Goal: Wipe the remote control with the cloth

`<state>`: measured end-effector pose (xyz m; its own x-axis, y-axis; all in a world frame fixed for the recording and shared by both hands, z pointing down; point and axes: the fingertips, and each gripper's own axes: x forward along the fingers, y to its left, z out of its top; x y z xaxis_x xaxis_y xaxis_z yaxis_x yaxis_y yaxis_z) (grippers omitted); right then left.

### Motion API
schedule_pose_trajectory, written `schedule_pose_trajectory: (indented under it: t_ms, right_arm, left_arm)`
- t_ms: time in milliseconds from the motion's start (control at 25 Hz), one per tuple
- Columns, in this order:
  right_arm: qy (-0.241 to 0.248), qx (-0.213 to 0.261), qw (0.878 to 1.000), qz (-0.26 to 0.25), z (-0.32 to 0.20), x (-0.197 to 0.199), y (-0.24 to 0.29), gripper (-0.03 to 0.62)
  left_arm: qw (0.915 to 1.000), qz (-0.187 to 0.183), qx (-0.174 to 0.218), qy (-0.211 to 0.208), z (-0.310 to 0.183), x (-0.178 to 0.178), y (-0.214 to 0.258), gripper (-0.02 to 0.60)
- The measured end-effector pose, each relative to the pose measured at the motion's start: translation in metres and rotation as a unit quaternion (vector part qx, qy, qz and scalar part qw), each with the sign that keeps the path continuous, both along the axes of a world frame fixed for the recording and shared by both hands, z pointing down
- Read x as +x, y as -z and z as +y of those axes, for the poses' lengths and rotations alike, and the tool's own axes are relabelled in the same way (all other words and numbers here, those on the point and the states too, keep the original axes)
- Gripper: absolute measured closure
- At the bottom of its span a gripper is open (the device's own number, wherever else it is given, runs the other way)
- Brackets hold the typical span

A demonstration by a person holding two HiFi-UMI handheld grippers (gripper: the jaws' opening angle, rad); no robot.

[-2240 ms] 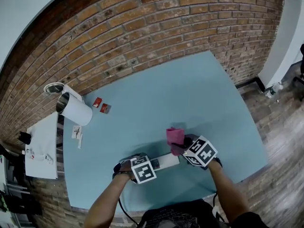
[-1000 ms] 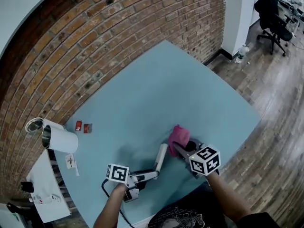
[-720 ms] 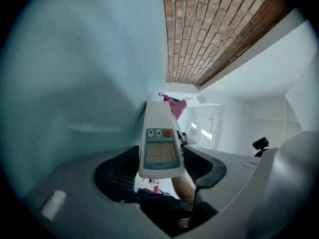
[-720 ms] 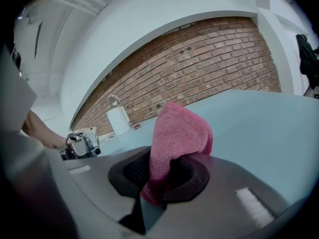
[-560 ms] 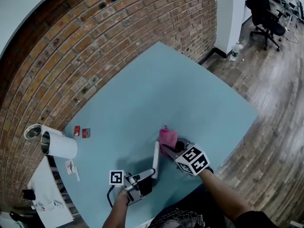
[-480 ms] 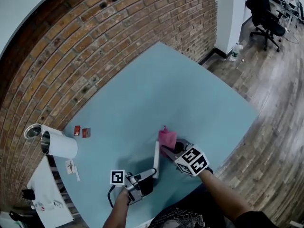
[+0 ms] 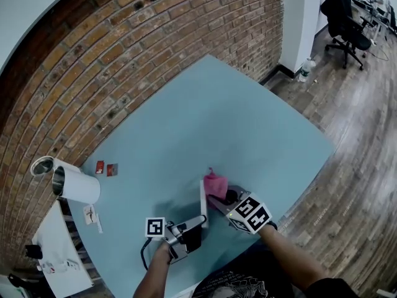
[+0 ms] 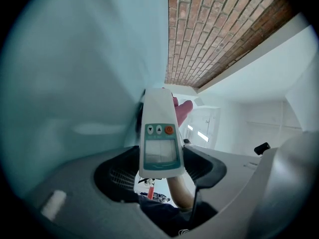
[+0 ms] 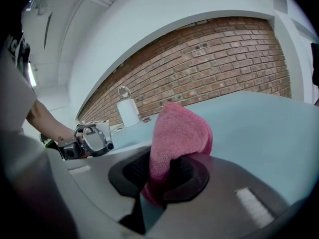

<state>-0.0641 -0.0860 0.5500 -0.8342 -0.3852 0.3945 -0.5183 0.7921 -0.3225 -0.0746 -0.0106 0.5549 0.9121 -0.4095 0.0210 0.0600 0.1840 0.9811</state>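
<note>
A white remote control (image 7: 203, 205) with a small screen and an orange button (image 8: 159, 133) is held above the light-blue table (image 7: 217, 117), my left gripper (image 7: 197, 223) shut on its near end (image 8: 162, 171). My right gripper (image 7: 222, 198) is shut on a folded pink cloth (image 7: 215, 185), which sticks up out of its jaws (image 9: 167, 176). The cloth (image 9: 178, 133) sits at the right side of the remote's far end, its tip showing behind the remote (image 8: 183, 109) in the left gripper view. Whether they touch I cannot tell.
A white cylinder with a metal rim (image 7: 77, 185) and a tin (image 7: 42, 165) stand at the table's left edge, with two small red items (image 7: 105, 168) and paper scraps (image 7: 92, 215) nearby. The table's near edge is close to both arms. An office chair (image 7: 347, 17) stands far right.
My right gripper has carried the cloth leftward up to the remote's far end. The left gripper has rolled, so the remote now points almost straight away from me.
</note>
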Motion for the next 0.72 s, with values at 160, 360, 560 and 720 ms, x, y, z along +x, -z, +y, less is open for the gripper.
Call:
schedule_pose_trajectory:
  t_ms: [160, 360, 560, 720]
  right_arm:
    - [0.008, 0.001, 1.000, 0.001, 0.012, -0.003, 0.001, 0.528]
    - [0.015, 0.001, 1.000, 0.003, 0.027, -0.004, 0.004, 0.527]
    - [0.013, -0.002, 1.000, 0.002, 0.042, -0.002, 0.006, 0.528]
    - [0.005, -0.006, 1.000, -0.004, 0.053, 0.000, 0.008, 0.528]
  left_arm:
    - [1.0000, -0.005, 0.003, 0.007, -0.001, -0.003, -0.001, 0.304]
    - [0.9997, -0.009, 0.007, 0.021, -0.005, -0.004, 0.001, 0.305]
    - [0.9992, -0.010, 0.013, 0.036, -0.008, -0.003, 0.000, 0.304]
    - [0.9985, -0.015, 0.017, 0.049, -0.012, -0.005, -0.002, 0.305]
